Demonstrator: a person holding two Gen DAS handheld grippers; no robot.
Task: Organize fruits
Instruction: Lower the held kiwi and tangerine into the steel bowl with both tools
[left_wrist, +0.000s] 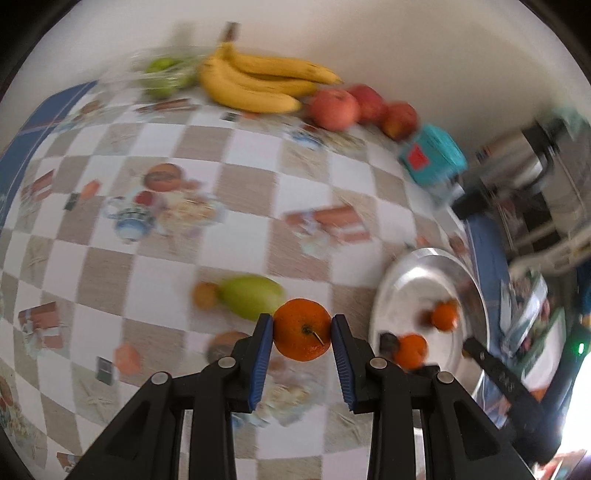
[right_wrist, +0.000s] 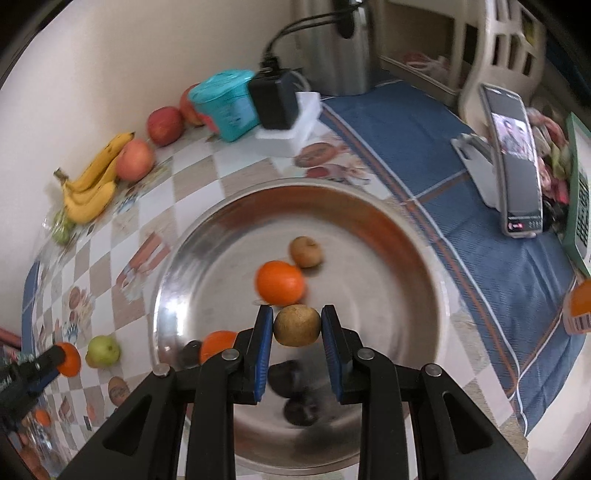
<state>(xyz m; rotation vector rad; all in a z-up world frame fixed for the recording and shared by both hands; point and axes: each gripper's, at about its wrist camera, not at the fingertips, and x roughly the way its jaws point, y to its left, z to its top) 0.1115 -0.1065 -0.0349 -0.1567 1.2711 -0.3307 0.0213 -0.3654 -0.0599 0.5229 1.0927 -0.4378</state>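
In the left wrist view my left gripper (left_wrist: 302, 326) is shut on an orange (left_wrist: 302, 329), held above the checkered tablecloth just left of a steel plate (left_wrist: 406, 280). A green pear (left_wrist: 251, 297) lies on the cloth behind it. In the right wrist view my right gripper (right_wrist: 297, 326) is shut on a small brown round fruit (right_wrist: 297, 325) over the steel plate (right_wrist: 369, 277). On the plate lie an orange (right_wrist: 280, 282), another brown fruit (right_wrist: 305, 252), a second orange (right_wrist: 218, 345) and a dark fruit (right_wrist: 190, 352). The left gripper (right_wrist: 55, 360) shows at the far left.
Bananas (left_wrist: 258, 81), red apples (left_wrist: 334, 109) and bagged green apples (left_wrist: 166, 74) line the wall. A teal box (right_wrist: 225, 103), a black adapter (right_wrist: 273, 99) and a steel kettle (right_wrist: 336, 48) stand behind the plate. A phone on a stand (right_wrist: 517, 162) is at the right.
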